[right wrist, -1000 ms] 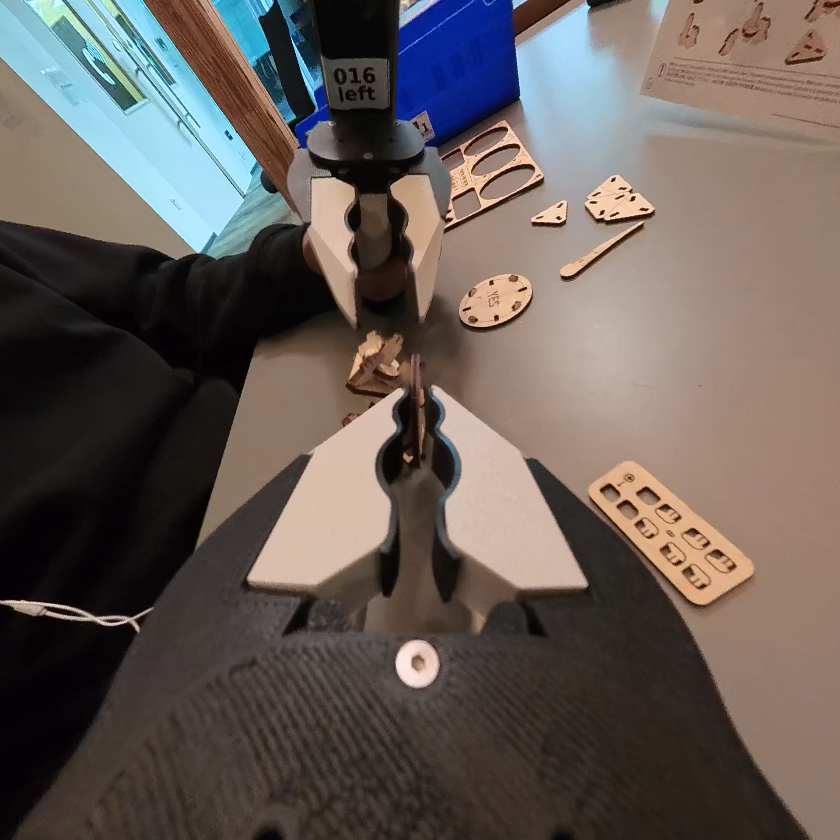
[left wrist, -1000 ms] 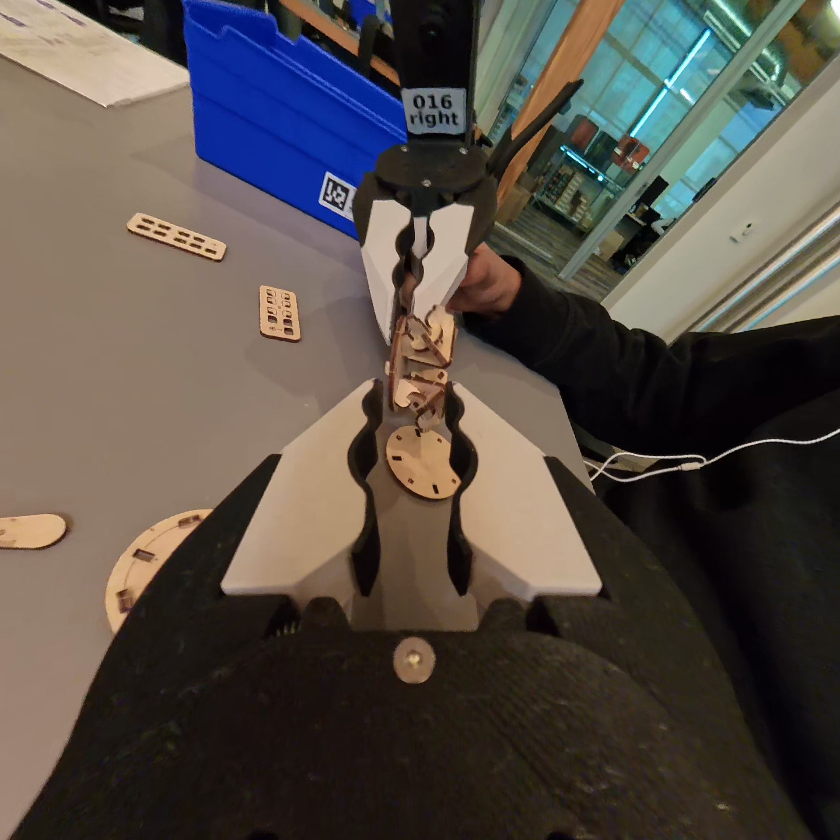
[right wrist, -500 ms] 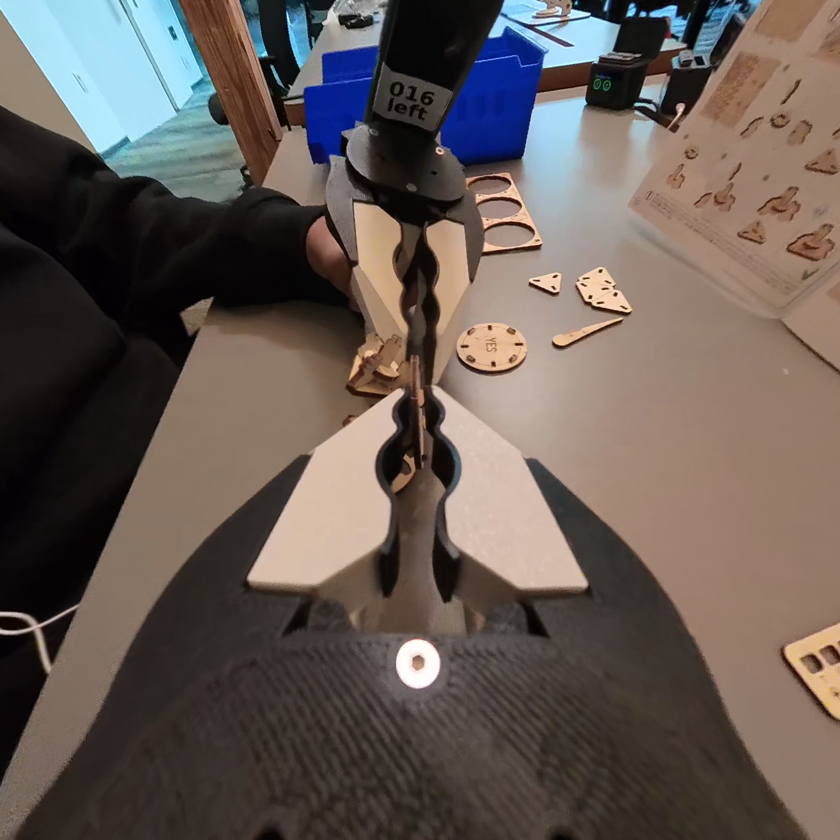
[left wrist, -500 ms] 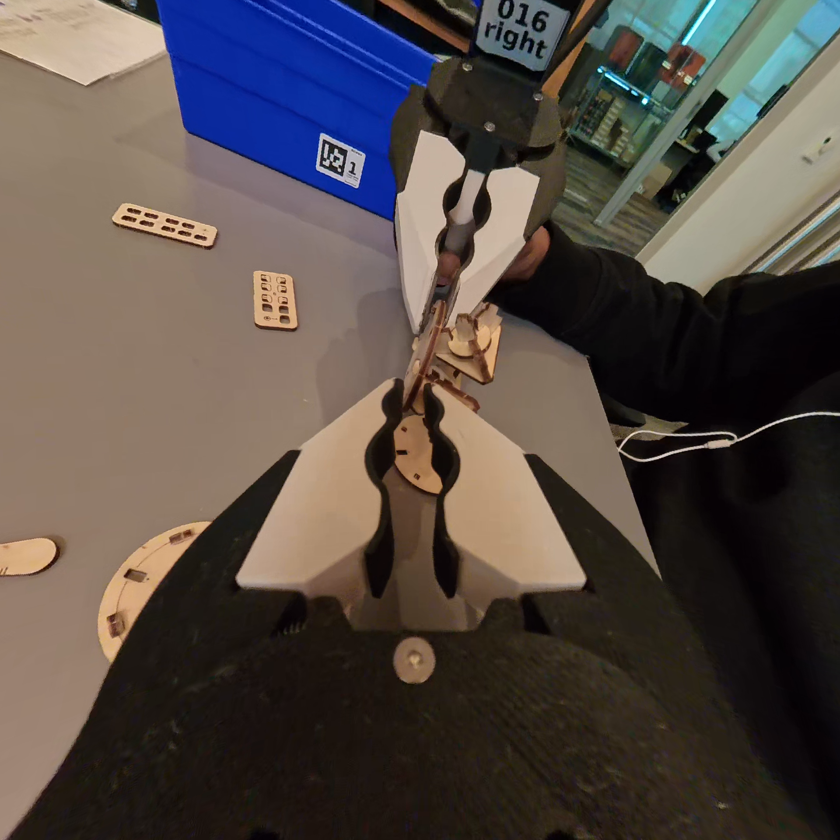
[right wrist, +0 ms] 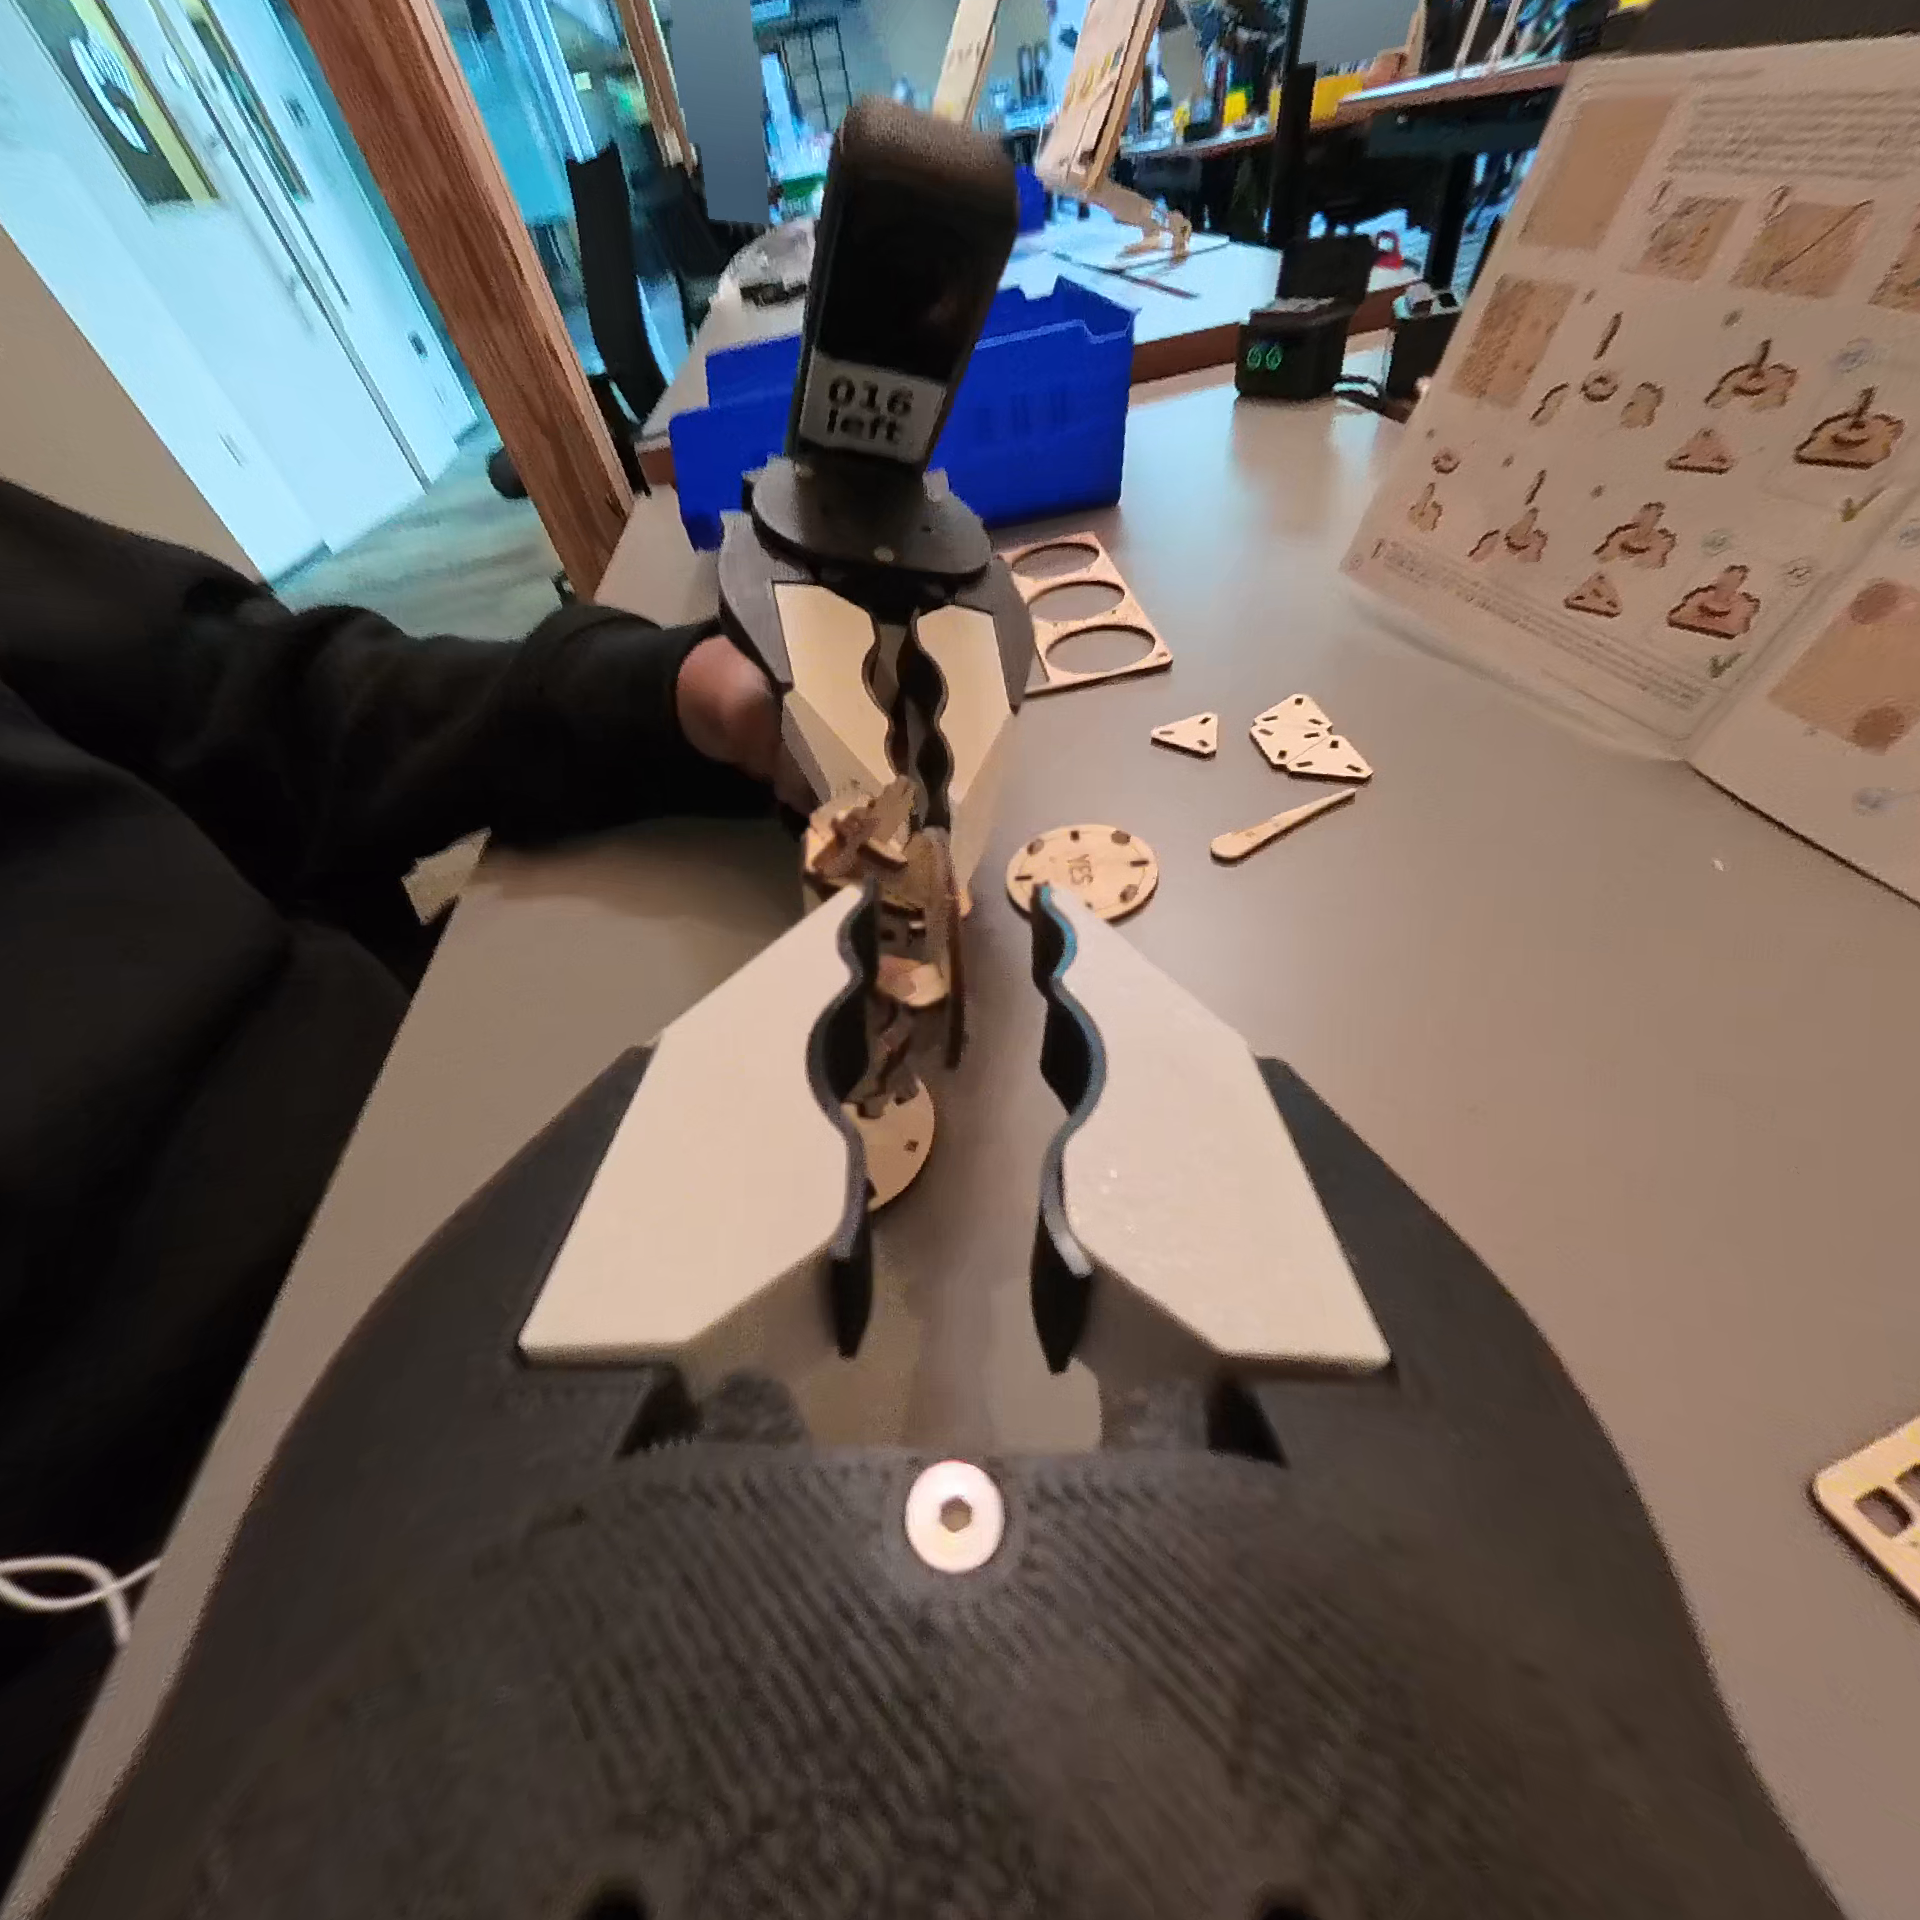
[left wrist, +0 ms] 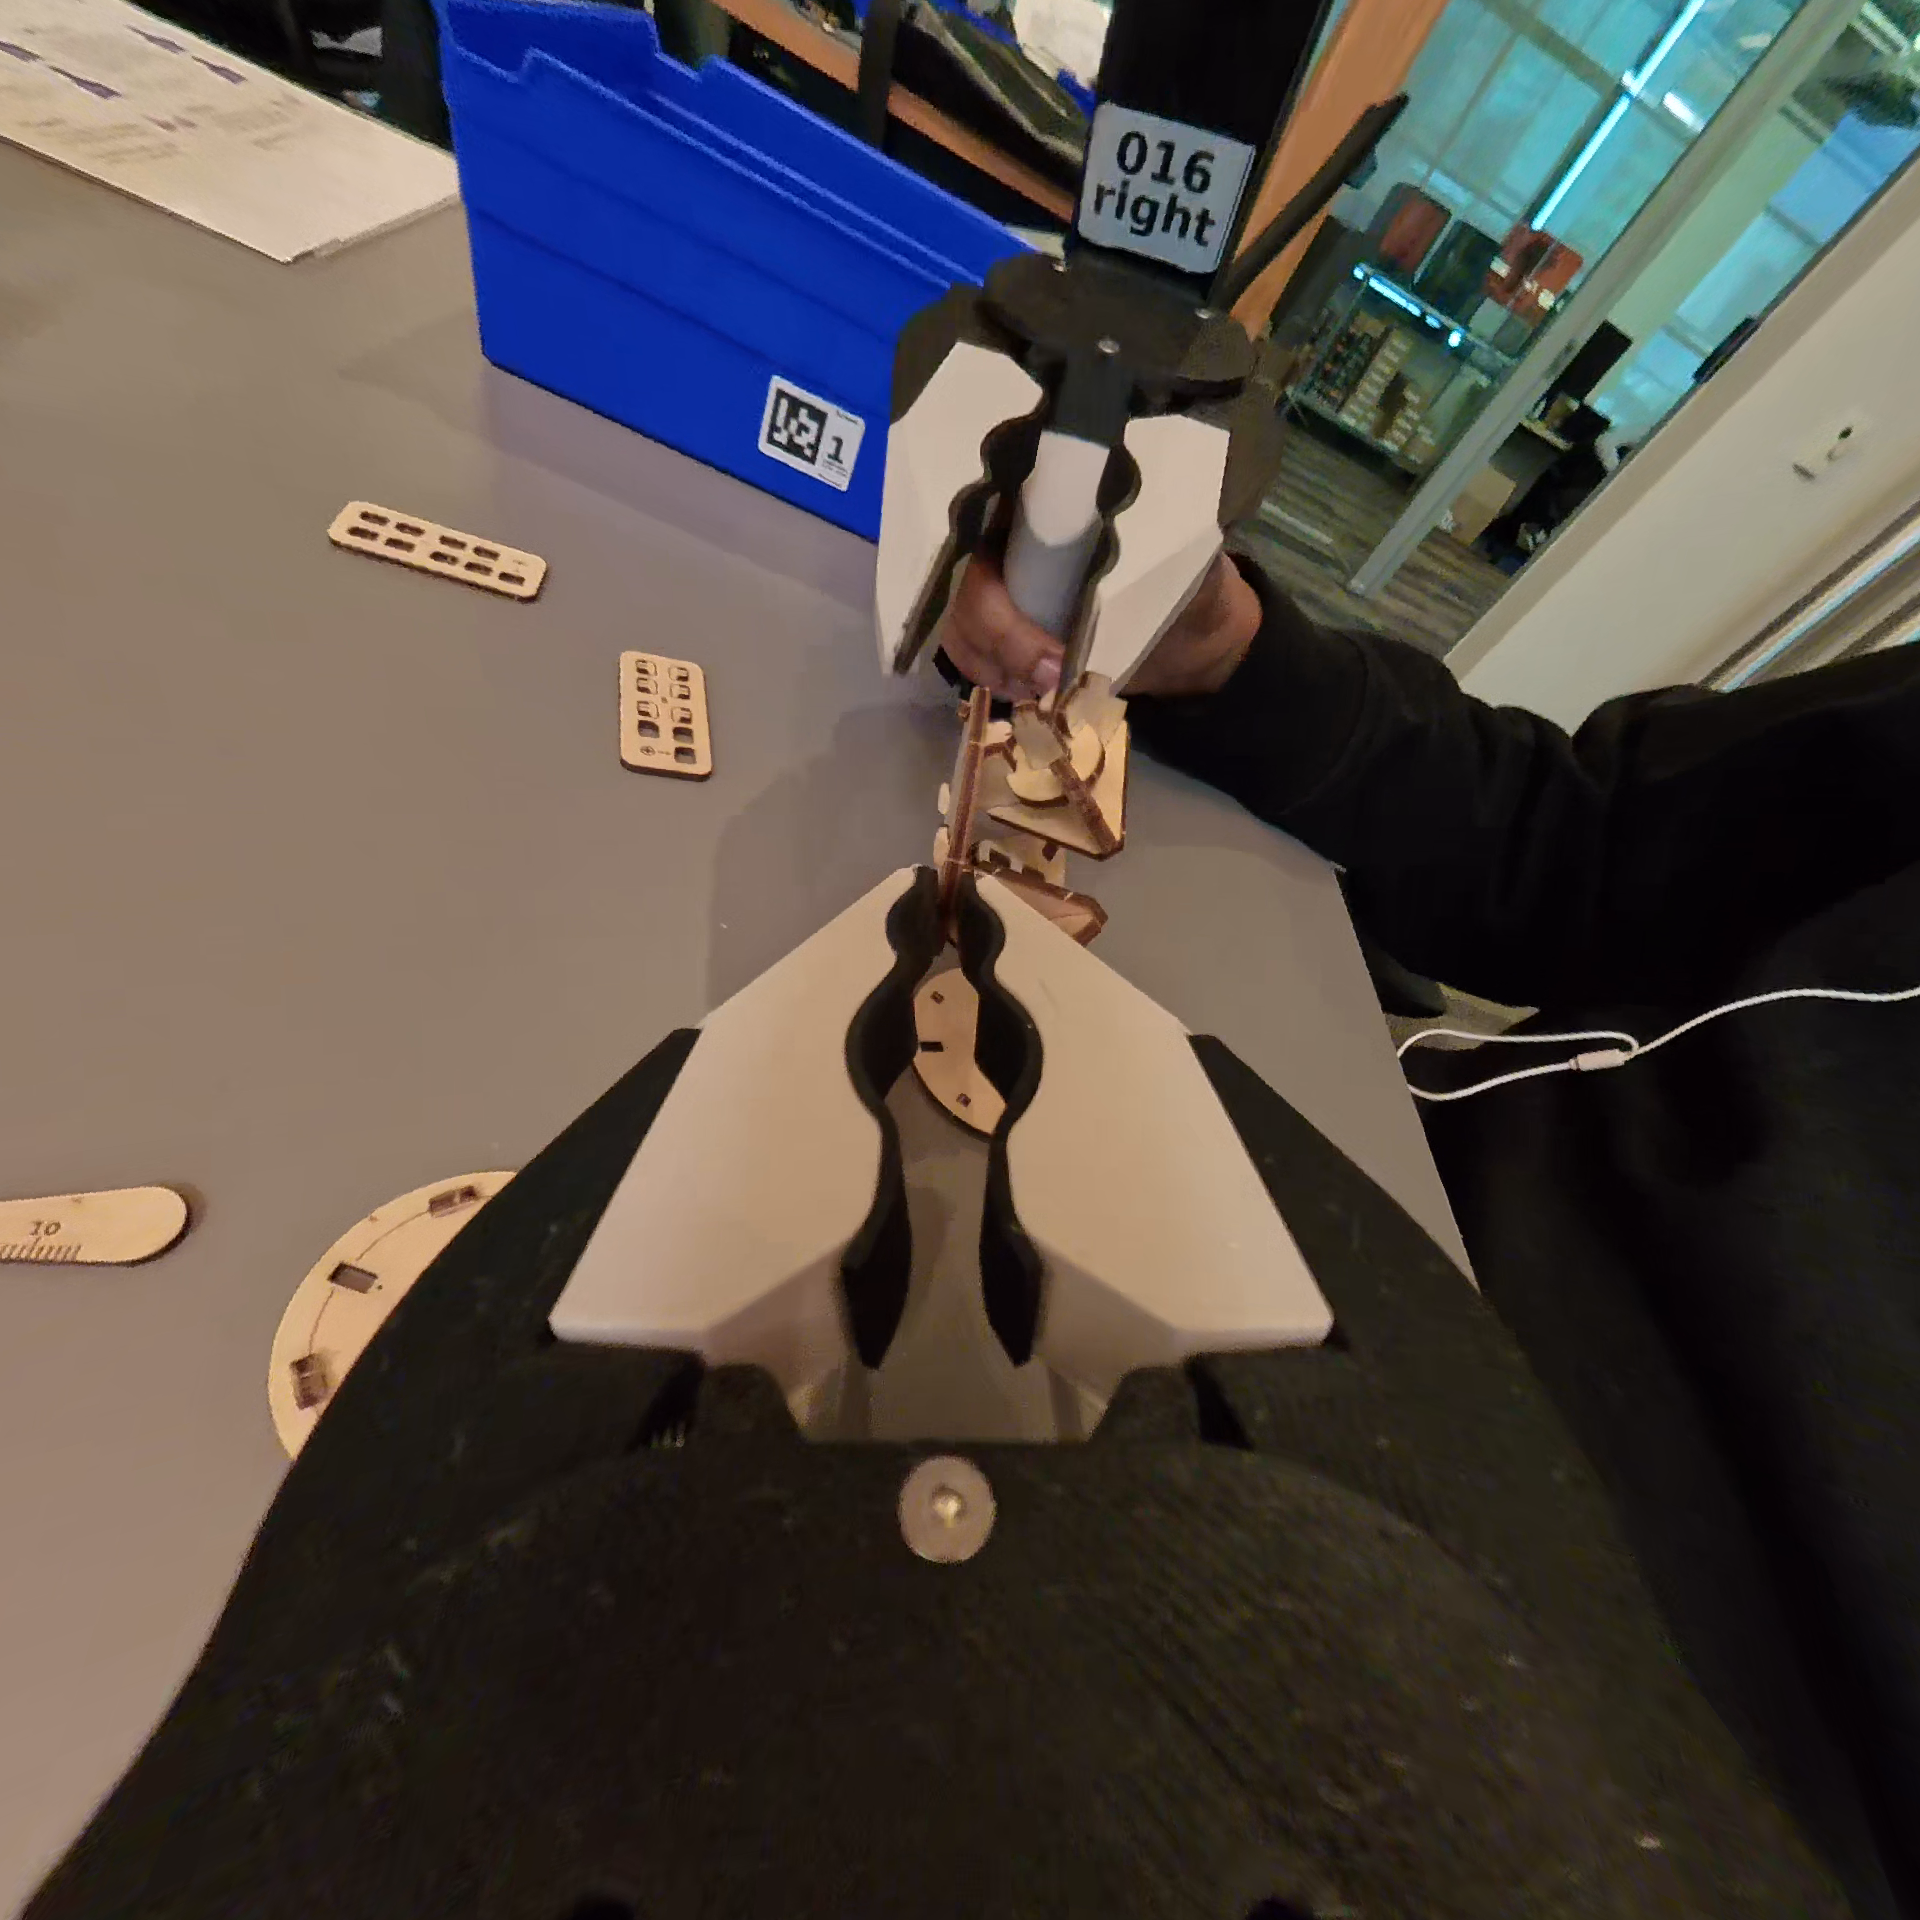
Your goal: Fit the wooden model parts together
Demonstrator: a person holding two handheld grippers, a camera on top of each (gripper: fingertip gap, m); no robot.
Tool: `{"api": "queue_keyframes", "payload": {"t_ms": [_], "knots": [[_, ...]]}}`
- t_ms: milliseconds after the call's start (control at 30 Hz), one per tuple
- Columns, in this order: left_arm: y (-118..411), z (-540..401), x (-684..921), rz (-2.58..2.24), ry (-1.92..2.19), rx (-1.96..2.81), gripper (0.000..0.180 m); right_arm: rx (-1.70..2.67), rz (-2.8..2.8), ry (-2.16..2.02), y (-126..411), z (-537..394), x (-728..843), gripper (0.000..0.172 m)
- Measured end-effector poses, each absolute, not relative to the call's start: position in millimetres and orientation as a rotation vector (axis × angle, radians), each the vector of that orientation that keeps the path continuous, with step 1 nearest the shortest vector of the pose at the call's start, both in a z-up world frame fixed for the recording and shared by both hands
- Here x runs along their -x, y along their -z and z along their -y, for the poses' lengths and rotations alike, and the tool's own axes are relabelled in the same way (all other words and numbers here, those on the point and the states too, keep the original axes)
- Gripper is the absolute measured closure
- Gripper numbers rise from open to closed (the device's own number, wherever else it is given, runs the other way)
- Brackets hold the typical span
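A small wooden assembly of laser-cut pieces [left wrist: 1044, 774] is held above the grey table [left wrist: 312, 935]. My left gripper [left wrist: 948, 883] is shut on the edge of its thin upright plate. In the right wrist view the left gripper [right wrist: 916, 800] also pinches the assembly [right wrist: 914, 935] from the far side. My right gripper [right wrist: 945, 904] is open. The assembly stands between its fingers, with a clear gap to the right pad [right wrist: 1049, 935]. In the left wrist view the right gripper [left wrist: 1013, 665] hangs open over the assembly. A small wooden disc [left wrist: 961, 1049] lies on the table below.
A blue bin [left wrist: 675, 239] stands at the back. Slotted strips [left wrist: 665, 714], a large disc [left wrist: 353, 1299] and an oval piece [left wrist: 88, 1226] lie to the left. A slotted disc [right wrist: 1081, 868], triangles [right wrist: 1309, 738], a stick [right wrist: 1283, 826], a cut-out frame [right wrist: 1086, 613] and an instruction sheet [right wrist: 1714, 468] lie near the right gripper. My two grippers' fingertips are within a few centimetres of each other.
My left gripper has closed on the assembly's plate. My right gripper, shut on it before, has opened and let go. The assembly now hangs from the left gripper alone.
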State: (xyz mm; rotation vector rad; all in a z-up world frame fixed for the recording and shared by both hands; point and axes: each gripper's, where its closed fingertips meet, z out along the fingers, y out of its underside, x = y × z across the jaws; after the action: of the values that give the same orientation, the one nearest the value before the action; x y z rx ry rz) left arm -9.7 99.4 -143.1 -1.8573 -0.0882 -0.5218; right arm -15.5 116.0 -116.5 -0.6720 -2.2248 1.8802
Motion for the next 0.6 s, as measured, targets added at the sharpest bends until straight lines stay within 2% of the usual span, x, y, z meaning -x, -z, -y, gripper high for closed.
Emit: {"api": "queue_keyframes", "payload": {"t_ms": [300, 433, 600], "knots": [[135, -99, 13, 0.073, 0.461, 1.806, 0.18, 0.846, 2.194, -2.161, 107, -128, 16, 0.141], [124, -98, 7, 0.031, 0.491, 1.733, 0.18, 0.855, 2.186, -2.141, 108, -132, 18, 0.152], [117, -96, 5, 0.026, 0.53, 1.676, 0.18, 0.813, 2.203, -2.158, 107, -129, 13, 0.155]]}}
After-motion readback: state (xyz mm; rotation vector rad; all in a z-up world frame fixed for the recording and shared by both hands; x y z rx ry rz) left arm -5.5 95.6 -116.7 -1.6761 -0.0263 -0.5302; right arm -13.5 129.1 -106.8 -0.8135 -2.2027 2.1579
